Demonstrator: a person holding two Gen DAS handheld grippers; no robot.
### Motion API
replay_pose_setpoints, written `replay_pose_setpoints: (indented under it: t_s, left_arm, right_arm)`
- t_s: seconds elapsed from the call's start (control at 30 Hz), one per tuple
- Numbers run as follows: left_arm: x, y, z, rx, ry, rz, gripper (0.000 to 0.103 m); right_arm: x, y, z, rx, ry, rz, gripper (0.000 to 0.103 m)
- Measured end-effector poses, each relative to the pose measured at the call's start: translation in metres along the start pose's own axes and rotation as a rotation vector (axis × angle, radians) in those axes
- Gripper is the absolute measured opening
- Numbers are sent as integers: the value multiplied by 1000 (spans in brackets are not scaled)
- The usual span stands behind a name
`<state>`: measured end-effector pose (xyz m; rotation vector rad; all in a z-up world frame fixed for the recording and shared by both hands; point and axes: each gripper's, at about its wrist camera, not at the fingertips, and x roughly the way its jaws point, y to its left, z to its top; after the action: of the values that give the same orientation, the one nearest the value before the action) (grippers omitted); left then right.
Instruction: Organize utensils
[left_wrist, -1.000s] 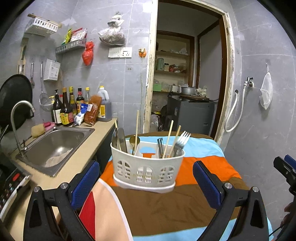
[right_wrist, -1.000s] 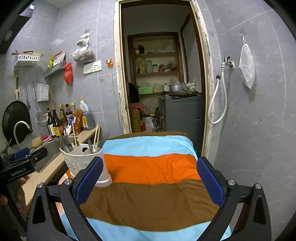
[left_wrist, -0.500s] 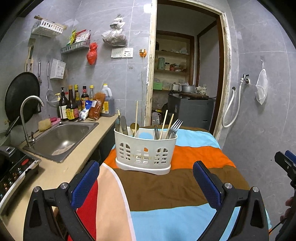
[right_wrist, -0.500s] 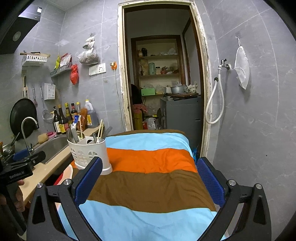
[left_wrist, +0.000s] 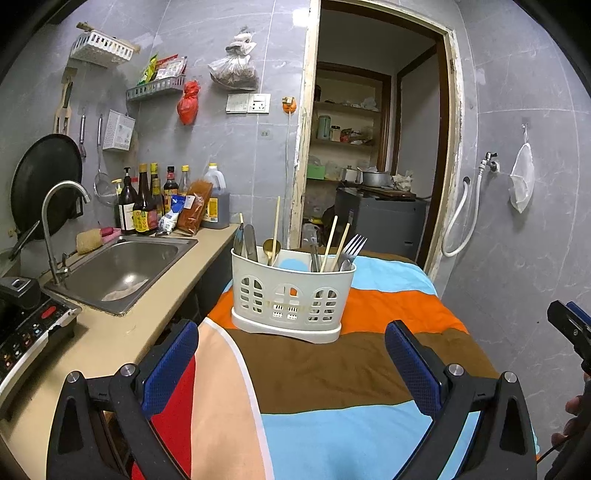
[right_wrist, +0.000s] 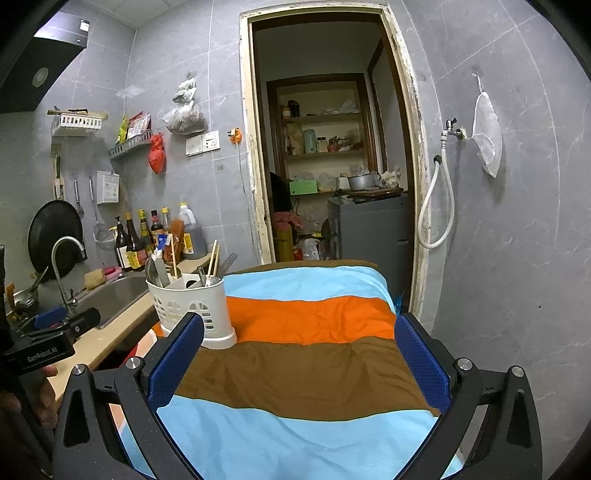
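Two claws, left claw and right claw, hover spread wide and empty above a striped cloth. Ahead, near the sink, a white utensil caddy holds forks, chopsticks and spoons.

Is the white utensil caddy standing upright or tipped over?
Upright. The utensil caddy sits flat on its base on the striped cloth, with the fork and chopsticks sticking up out of it.
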<state>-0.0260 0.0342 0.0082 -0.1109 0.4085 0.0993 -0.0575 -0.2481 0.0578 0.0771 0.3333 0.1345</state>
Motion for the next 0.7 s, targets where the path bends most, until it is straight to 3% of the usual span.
replay_pose_setpoints:
  t_s: [0.7]
  left_arm:
    - [-1, 4, -1, -2, 0, 0, 102]
  right_arm:
    - [5, 6, -5, -6, 13, 10, 102]
